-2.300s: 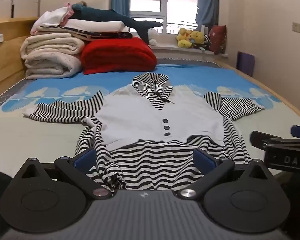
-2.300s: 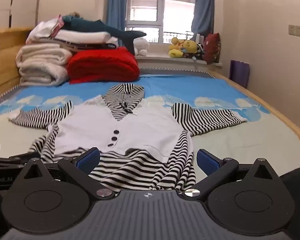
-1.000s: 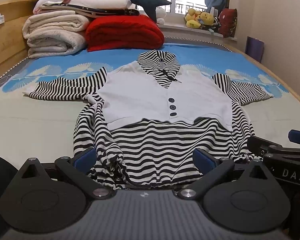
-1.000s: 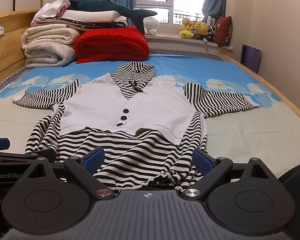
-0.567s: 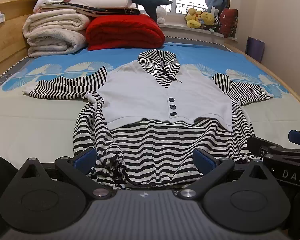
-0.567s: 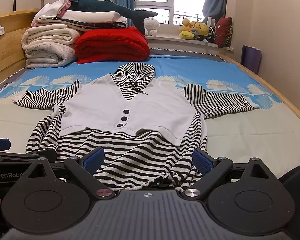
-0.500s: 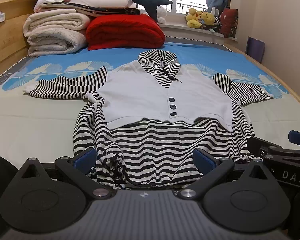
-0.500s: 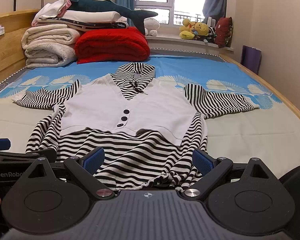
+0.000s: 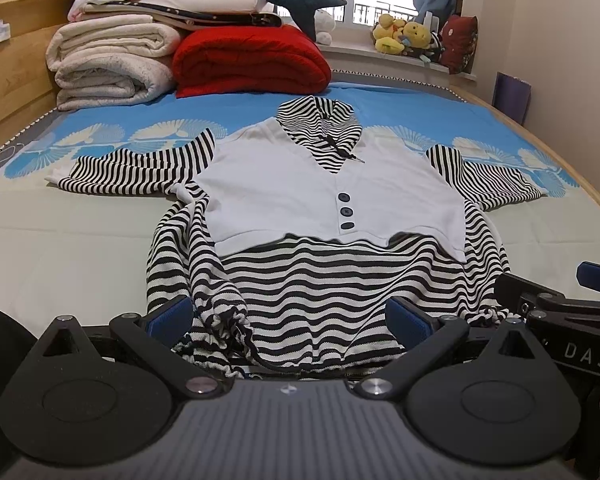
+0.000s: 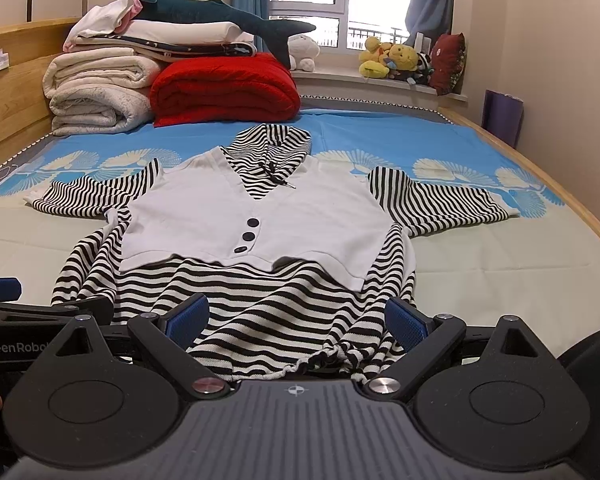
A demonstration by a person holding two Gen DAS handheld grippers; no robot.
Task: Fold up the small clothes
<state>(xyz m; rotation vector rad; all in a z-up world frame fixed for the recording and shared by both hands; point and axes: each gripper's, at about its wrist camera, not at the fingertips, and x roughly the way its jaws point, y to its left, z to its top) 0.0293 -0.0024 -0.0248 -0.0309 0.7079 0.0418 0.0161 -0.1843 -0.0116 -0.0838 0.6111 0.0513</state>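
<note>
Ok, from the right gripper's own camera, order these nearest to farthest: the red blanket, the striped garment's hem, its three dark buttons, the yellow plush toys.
1. Striped hem, between the open fingers.
2. Dark buttons, centre-left.
3. Red blanket, back left.
4. Yellow plush toys, windowsill, far right.

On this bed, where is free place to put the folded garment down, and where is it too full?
Free: the pale sheet left of the striped garment, below its left sleeve, and the pale sheet right of it, between the right sleeve and the wooden bed edge. Crowded: the head end, with the rolled white blankets and red blanket.
</note>
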